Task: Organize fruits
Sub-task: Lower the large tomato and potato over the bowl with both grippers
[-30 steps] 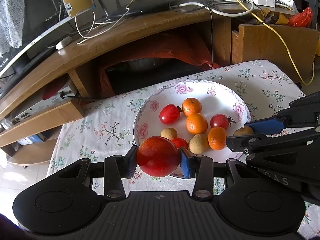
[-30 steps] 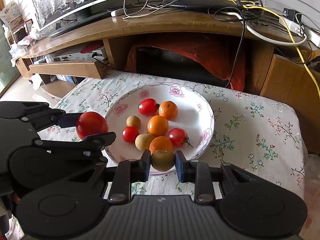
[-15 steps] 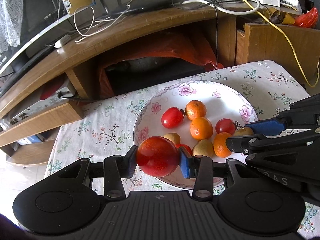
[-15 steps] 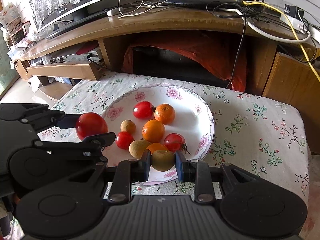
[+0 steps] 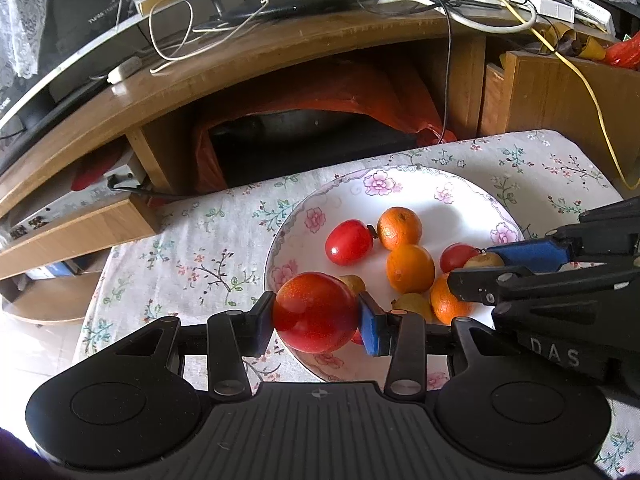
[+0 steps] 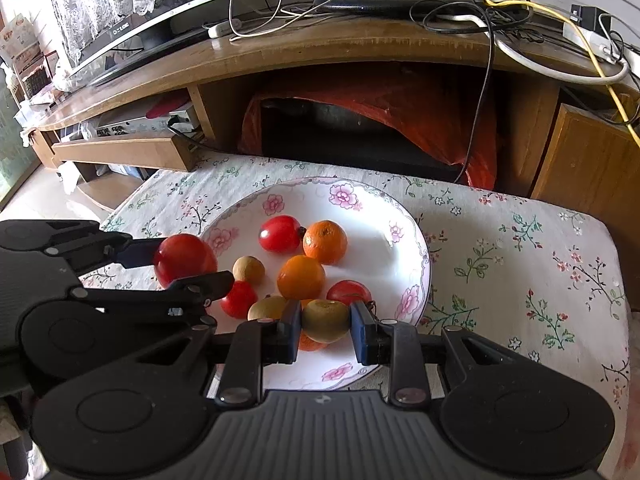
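Observation:
My left gripper is shut on a large red fruit, held over the near left rim of the flowered white plate. My right gripper is shut on a small brownish-green fruit, held over the plate's near part. On the plate lie small red fruits, oranges and small tan fruits. In the right wrist view the left gripper shows at the left with the red fruit. In the left wrist view the right gripper shows at the right.
The plate sits on a low table with a floral cloth. Behind it stands a wooden TV stand with tangled cables, a monitor and an orange bag in its recess. A wooden cabinet stands at the right.
Both grippers, each with its fruit, have crept a little forward over the plate, so the plate's fruits sit lower and closer in both views.

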Tool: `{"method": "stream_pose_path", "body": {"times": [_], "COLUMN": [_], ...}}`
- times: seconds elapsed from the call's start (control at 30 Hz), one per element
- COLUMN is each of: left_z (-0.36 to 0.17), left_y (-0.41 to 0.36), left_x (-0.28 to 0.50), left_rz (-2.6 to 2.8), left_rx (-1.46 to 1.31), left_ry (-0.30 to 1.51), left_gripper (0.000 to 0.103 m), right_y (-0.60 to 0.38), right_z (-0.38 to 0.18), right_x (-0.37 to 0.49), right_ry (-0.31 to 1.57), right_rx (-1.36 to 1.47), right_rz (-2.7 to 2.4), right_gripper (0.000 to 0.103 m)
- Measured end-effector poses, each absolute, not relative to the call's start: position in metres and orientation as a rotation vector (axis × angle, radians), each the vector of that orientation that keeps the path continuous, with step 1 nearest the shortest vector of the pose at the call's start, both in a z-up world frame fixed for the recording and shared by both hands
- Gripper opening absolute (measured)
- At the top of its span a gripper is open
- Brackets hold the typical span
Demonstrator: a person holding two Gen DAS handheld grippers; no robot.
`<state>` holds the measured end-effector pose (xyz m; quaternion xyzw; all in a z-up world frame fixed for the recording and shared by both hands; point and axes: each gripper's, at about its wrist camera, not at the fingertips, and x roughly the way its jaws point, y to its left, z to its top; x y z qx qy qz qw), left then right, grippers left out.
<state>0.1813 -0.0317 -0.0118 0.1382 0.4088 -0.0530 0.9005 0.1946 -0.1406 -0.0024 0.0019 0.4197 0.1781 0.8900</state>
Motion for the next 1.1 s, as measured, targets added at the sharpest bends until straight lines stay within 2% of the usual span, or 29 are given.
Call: {"method": "stream_pose_path", "body": {"times": [1.1], "left_z": [-0.015], "left_y": [-0.036], "left_x": [0.196], "left_rz": [-0.097], "left_rx": [0.251], "left_ry": [0.836], "left_gripper": [0.051], "right_y": [-0.151], "right_z": [-0.007], "right_x": [0.217], "right_ry": [0.831], "right_rx": [0.064], "right_rz": [0.357], "right_gripper": [0.029]}}
